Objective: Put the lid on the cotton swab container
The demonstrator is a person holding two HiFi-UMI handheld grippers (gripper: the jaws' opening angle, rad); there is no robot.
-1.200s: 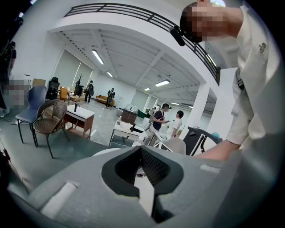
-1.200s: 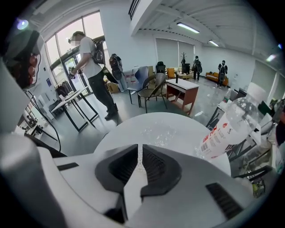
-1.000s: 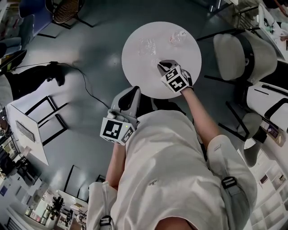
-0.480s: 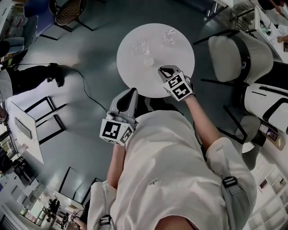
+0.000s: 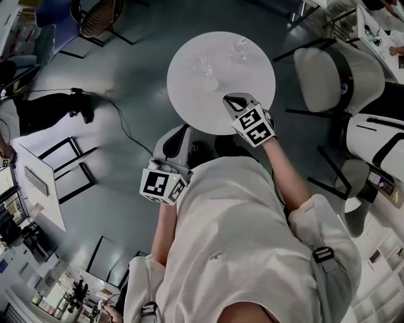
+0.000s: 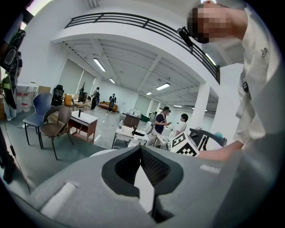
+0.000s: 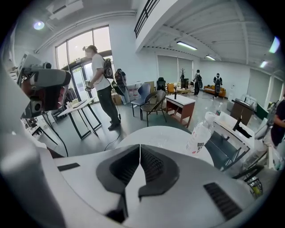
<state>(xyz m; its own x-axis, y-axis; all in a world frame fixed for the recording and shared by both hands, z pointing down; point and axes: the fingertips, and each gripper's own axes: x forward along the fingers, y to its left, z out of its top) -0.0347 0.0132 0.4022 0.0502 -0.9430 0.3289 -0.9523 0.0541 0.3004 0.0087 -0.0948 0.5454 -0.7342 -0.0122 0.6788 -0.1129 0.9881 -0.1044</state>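
A round white table [image 5: 189, 101] stands ahead of me. On it are a small clear container [image 5: 203, 63], a small clear piece [image 5: 211, 84] just in front of it, and a clear water bottle [image 5: 238, 47], which also shows in the right gripper view as the bottle [image 7: 200, 133]. They are too small for me to tell lid from container. My right gripper [image 5: 235, 102] hovers over the table's near part, shut and empty, short of the clear things. My left gripper [image 5: 178, 135] is shut and empty, below the table's front-left edge over the floor.
A white chair [image 5: 341, 76] stands right of the table and a wicker chair [image 5: 95, 16] at the far left. A black cable [image 5: 120, 120] runs over the grey floor. A dark-clothed person [image 5: 44, 113] is at the left. Desks and several people are far off.
My right gripper has drawn back a little toward the table's near edge. The left gripper has stayed where it was. Both remain shut.
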